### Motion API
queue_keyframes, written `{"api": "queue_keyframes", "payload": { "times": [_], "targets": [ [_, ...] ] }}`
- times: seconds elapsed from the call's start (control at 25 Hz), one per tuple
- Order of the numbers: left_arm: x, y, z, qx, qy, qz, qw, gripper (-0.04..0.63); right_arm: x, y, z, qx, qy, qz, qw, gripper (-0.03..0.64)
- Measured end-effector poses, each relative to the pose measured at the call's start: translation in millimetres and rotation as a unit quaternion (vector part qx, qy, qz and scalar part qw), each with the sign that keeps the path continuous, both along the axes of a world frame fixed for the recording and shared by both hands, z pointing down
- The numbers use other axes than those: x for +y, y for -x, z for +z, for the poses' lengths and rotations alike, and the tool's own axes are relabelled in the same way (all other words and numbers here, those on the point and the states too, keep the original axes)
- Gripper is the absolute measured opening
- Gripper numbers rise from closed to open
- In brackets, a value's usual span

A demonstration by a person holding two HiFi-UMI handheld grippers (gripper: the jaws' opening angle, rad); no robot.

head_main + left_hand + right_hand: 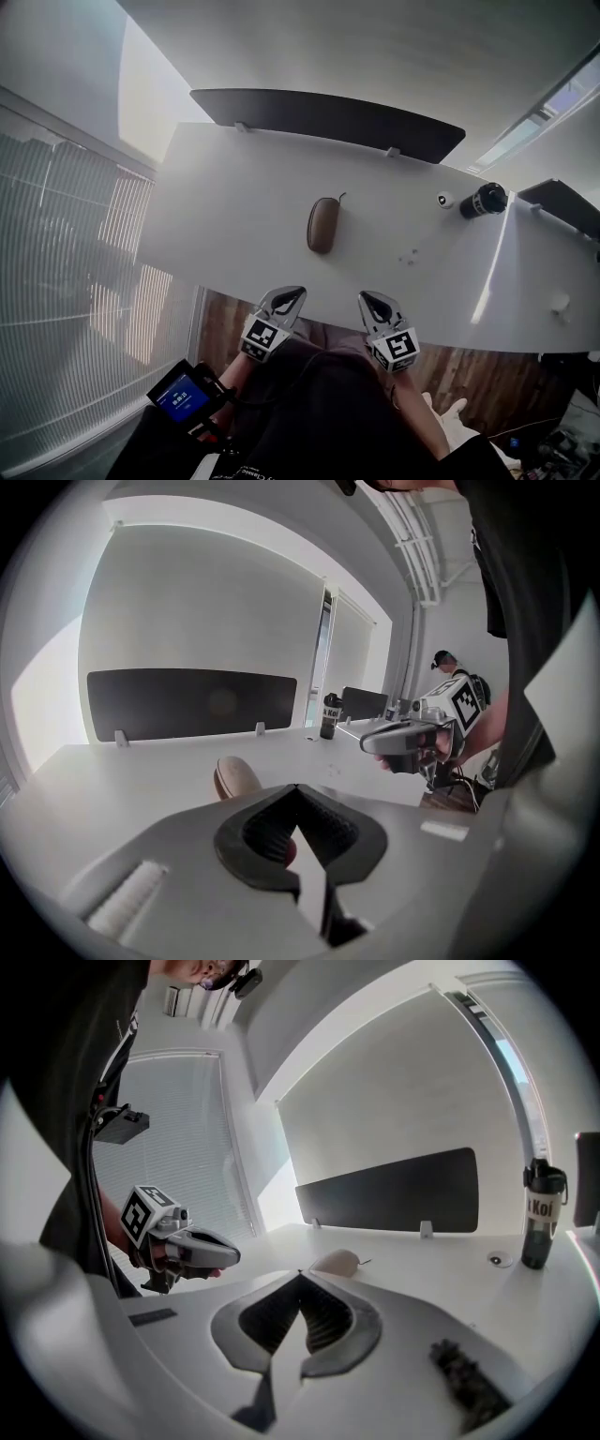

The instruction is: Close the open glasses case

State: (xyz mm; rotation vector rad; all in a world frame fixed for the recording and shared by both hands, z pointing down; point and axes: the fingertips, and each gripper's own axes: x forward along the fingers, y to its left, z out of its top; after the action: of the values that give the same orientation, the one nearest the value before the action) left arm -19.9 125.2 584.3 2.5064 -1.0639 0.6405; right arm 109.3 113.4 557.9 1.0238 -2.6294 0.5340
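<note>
A brown oval glasses case [323,225] lies on the white desk [234,206], near its middle, with its lid down. A thin dark tab sticks out at its far end. My left gripper [292,296] and right gripper [368,301] hover side by side over the desk's front edge, short of the case and not touching it. Both are shut with nothing between the jaws. The case shows just beyond the closed tips in the left gripper view [234,776] and in the right gripper view [336,1262]. Each gripper view also shows the other gripper held in a hand.
A dark divider panel [328,117] runs along the desk's far edge. A black bottle [484,200] and a small white round object [444,200] stand at the right. Window blinds [66,281] fill the left. A small device with a blue screen [185,394] sits by the left forearm.
</note>
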Motion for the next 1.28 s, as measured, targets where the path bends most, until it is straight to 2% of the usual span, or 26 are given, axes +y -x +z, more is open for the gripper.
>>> {"api": "queue_keyframes", "payload": {
  "times": [0.16, 0.36, 0.48, 0.72, 0.88, 1.2, 1.28],
  "targets": [
    [7, -5, -18, 0.049, -0.02, 0.006, 0.9986, 0.008, 22, 2, -10, 0.025, -0.017, 0.02, 0.999, -0.002],
    [31, 29, -36, 0.058, -0.078, 0.018, 0.9951, 0.008, 50, 20, -27, 0.043, -0.051, 0.055, 0.996, -0.002],
    [50, 50, -49, 0.07, -0.1, 0.027, 0.9922, 0.008, 67, 36, -46, 0.056, -0.077, 0.075, 0.993, -0.002],
    [104, 79, -57, 0.091, -0.095, 0.048, 0.9901, 0.008, 125, 72, -68, 0.047, -0.092, 0.119, 0.987, -0.002],
    [133, 87, -53, 0.079, -0.105, 0.062, 0.9894, 0.008, 161, 83, -67, 0.042, -0.089, 0.125, 0.987, -0.002],
    [174, 65, -63, 0.074, -0.11, 0.048, 0.99, 0.008, 206, 70, -82, 0.041, -0.113, 0.123, 0.985, -0.002],
    [179, 56, -71, 0.084, -0.111, 0.038, 0.9895, 0.008, 217, 63, -82, 0.041, -0.126, 0.113, 0.985, -0.002]
  ]
}}
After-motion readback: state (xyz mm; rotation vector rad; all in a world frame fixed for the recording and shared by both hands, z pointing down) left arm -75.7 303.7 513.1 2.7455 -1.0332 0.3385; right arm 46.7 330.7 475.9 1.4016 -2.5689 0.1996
